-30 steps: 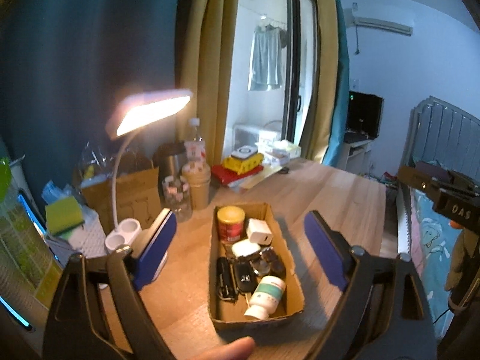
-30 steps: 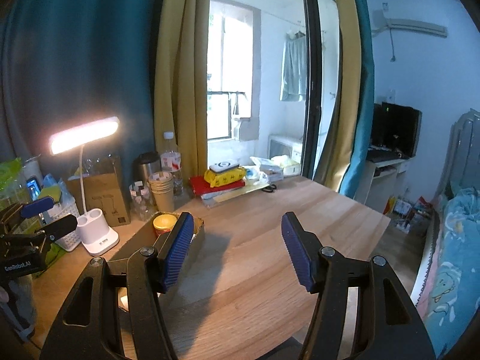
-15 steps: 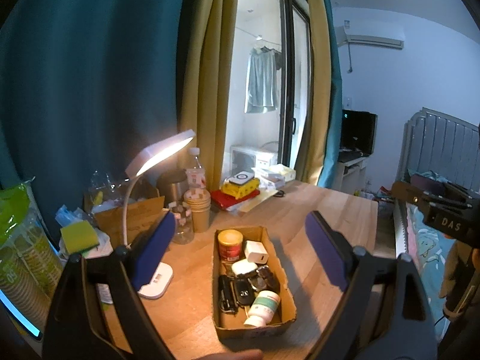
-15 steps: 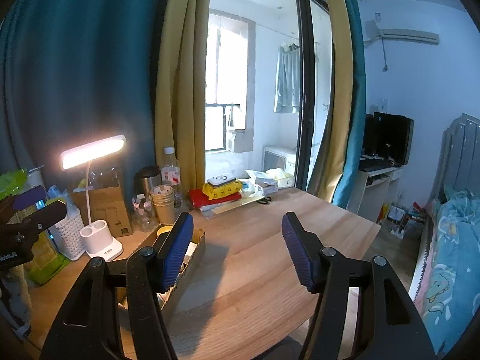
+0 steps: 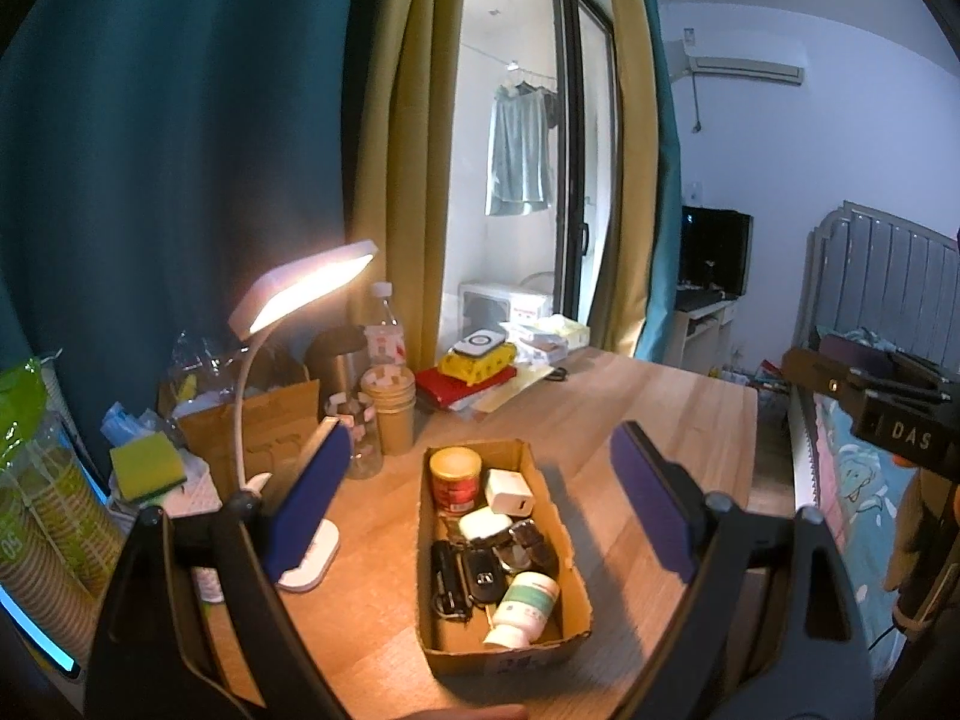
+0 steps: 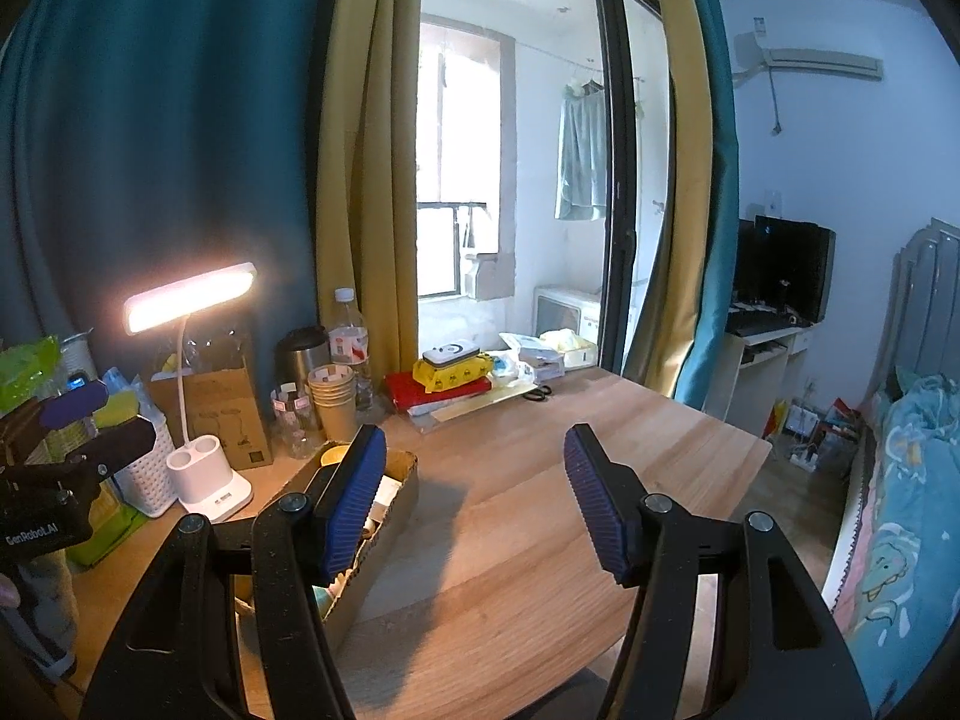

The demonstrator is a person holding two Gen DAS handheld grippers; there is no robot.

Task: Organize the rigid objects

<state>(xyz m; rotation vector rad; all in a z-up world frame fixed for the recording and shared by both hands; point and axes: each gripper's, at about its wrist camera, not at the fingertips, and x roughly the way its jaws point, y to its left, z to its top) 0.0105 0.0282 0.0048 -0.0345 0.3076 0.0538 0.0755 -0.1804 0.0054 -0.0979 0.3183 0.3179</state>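
A cardboard box [image 5: 575, 564] lies on the wooden desk. It holds a red tin [image 5: 456, 479], a white charger [image 5: 509, 491], a white case [image 5: 485, 525], car keys [image 5: 483, 575], a watch [image 5: 534, 542] and a white-and-green bottle [image 5: 523, 607]. My left gripper [image 5: 480, 504] is open and empty, raised above the box. My right gripper [image 6: 474, 504] is open and empty above bare desk, with the box [image 6: 384, 531] behind its left finger. The other gripper shows at each view's edge.
A lit white desk lamp [image 5: 300, 288] stands left of the box. Behind it are a brown bag [image 5: 252, 426], paper cups [image 5: 396, 414], a glass jar [image 5: 357, 438], a water bottle [image 5: 384, 330], a steel flask and stacked books [image 5: 468, 384]. A bed [image 6: 900, 480] lies right of the desk.
Both grippers have lifted and pulled back a little, so the box looks smaller and more of the room shows. Both stay open.
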